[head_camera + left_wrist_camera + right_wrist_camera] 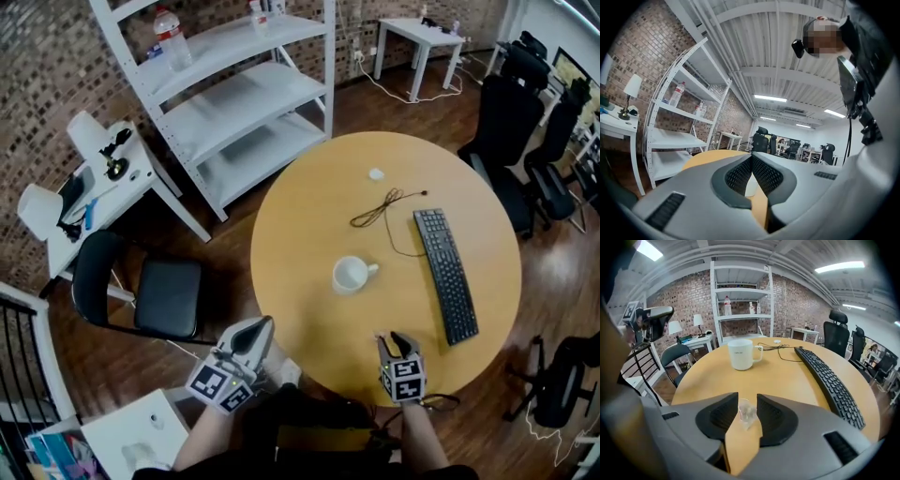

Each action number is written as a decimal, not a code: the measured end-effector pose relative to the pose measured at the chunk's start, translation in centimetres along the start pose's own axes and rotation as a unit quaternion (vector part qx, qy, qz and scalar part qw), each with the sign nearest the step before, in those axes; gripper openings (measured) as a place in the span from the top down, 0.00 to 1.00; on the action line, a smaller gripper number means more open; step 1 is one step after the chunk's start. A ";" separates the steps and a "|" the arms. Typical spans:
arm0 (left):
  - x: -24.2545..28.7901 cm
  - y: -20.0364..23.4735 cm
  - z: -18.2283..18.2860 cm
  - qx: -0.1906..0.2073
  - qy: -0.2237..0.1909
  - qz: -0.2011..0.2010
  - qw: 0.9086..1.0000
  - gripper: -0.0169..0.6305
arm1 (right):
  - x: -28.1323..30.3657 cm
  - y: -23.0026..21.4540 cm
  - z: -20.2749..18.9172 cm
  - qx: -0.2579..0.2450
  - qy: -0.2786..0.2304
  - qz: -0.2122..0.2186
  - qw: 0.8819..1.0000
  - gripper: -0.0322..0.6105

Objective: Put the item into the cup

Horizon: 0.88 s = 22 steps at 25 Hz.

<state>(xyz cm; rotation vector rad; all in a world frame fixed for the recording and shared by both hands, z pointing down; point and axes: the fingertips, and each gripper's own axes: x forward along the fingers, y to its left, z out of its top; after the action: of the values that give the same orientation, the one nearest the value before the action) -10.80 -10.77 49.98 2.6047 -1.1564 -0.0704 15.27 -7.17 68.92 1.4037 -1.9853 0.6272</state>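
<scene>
Cup [350, 275] 1 | keyboard [446, 275] 1 | clear item [746, 412] 1, between right gripper [747, 401] jaws

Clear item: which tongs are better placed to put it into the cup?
Right. The clear item sits between the open right tongs, which face the cup. The left tongs are shut and empty at the table edge.
</scene>
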 end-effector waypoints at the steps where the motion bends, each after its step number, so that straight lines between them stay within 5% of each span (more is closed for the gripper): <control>1: -0.2 0.2 0.0 0.000 0.001 0.005 1.000 0.97 | 0.5 0.0 -0.2 -0.006 0.008 0.000 1.000 0.75; 11: -1.6 1.2 -0.6 0.003 0.016 0.037 0.999 0.97 | 2.4 0.1 -2.6 -0.016 0.046 0.005 0.999 0.76; 14: -1.2 1.0 -0.5 0.005 0.017 0.029 0.999 0.97 | 1.8 -0.3 -2.5 -0.019 0.038 -0.017 0.999 0.93; 22: 0.8 0.2 1.2 0.016 0.001 -0.009 1.000 0.97 | -0.9 -0.6 3.3 -0.031 -0.025 -0.031 0.999 0.93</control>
<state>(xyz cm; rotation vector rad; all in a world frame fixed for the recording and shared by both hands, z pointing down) -10.54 -11.77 48.99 2.6430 -1.1430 -0.0527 15.34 -9.06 66.02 1.4503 -1.9753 0.5045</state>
